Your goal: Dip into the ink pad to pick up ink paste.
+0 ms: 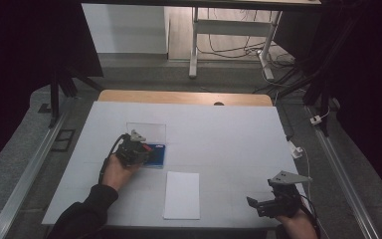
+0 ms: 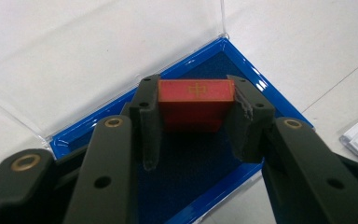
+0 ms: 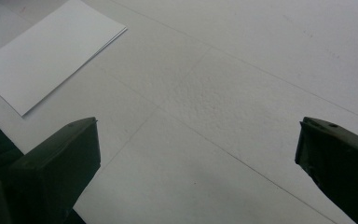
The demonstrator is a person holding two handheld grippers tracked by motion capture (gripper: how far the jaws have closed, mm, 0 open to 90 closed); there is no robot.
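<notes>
A red block (image 2: 193,100) with a gold mark on its top face stands on the dark blue lining of an open case (image 2: 242,60) with a bright blue rim. My left gripper (image 2: 196,93) is shut on the block, one pad pressed to each side. In the high view that gripper (image 1: 138,151) is left of centre over the case (image 1: 160,155), whose clear lid (image 1: 146,130) lies open behind it. My right gripper (image 1: 256,206) rests near the front right corner of the table. In its own view it (image 3: 198,140) stands open with nothing but white table between the jaws.
A white stack of paper (image 1: 181,195) lies near the front edge between the two hands, and appears again as the paper stack (image 3: 51,51) at the right gripper view's upper left. The table (image 1: 229,139) has a white cover and a wooden back edge (image 1: 184,97).
</notes>
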